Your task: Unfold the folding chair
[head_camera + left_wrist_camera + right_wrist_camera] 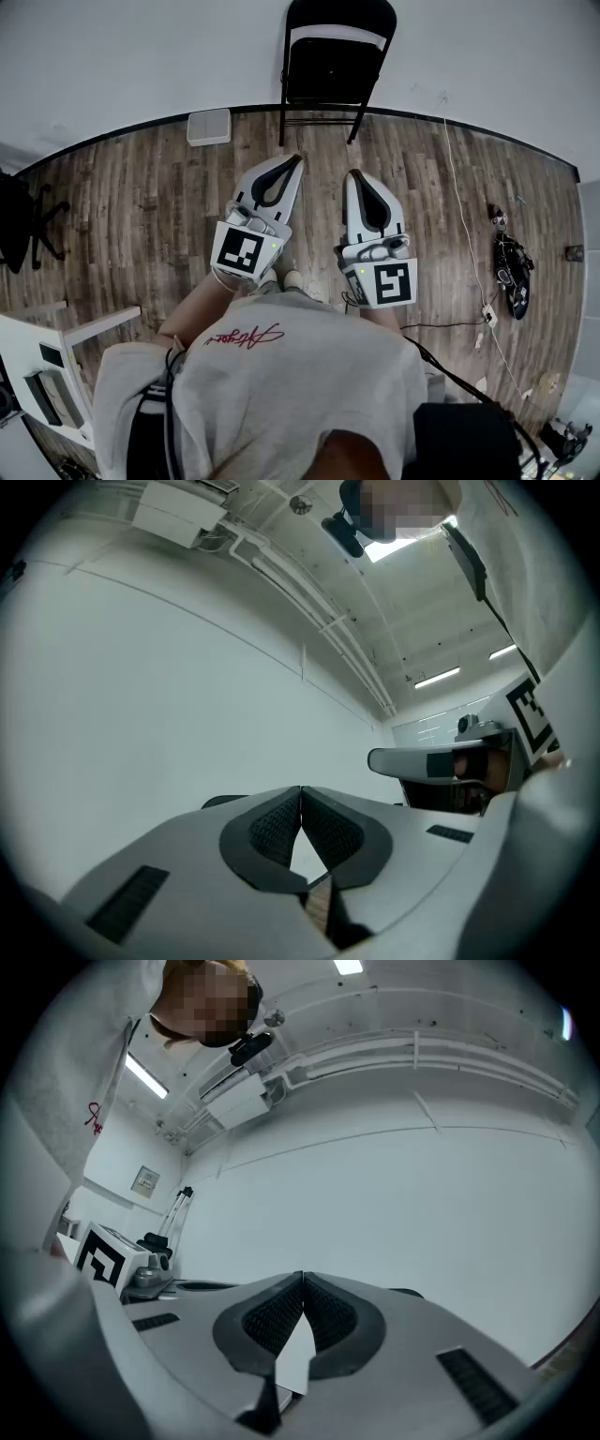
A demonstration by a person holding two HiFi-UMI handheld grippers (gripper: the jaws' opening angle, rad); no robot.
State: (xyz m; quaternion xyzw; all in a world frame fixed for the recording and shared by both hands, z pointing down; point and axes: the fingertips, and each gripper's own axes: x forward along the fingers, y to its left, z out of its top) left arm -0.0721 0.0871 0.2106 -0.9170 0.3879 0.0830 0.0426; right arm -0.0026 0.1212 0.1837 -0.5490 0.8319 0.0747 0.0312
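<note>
Folding chair, black, leans at the wall on the far edge of the wooden floor. Its top is cut off, and how far it is folded is hard to tell. Left gripper and right gripper hang short of it, side by side, both clenched tight on nothing.

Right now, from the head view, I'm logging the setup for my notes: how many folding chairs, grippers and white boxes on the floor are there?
Folding chair: 1
Grippers: 2, the left gripper and the right gripper, jaws shut
White box by the wall: 1
Total: 4
</note>
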